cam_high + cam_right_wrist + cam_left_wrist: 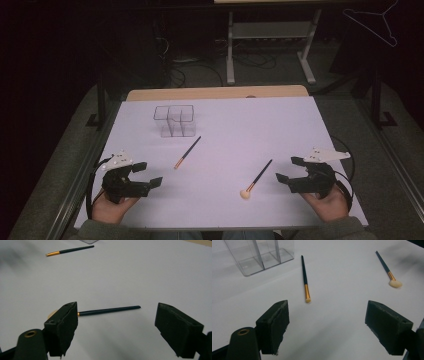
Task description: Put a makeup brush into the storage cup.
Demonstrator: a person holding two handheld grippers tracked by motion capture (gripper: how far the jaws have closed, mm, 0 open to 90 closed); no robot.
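Fan brush (256, 179) lies amid open table (300, 120).

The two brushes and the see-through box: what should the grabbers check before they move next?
1. Left gripper jaws open with nothing between them: ok.
2. Right gripper jaws open with nothing between them: ok.
3. Thin brush lies flat on the white table, free to pick up: ok.
4. Fluffy brush lies flat near the right gripper, untouched: ok.
5. Clear organizer stands upright, compartments look empty: ok.
6. Whether the brushes will stand up in the organizer: cannot tell.
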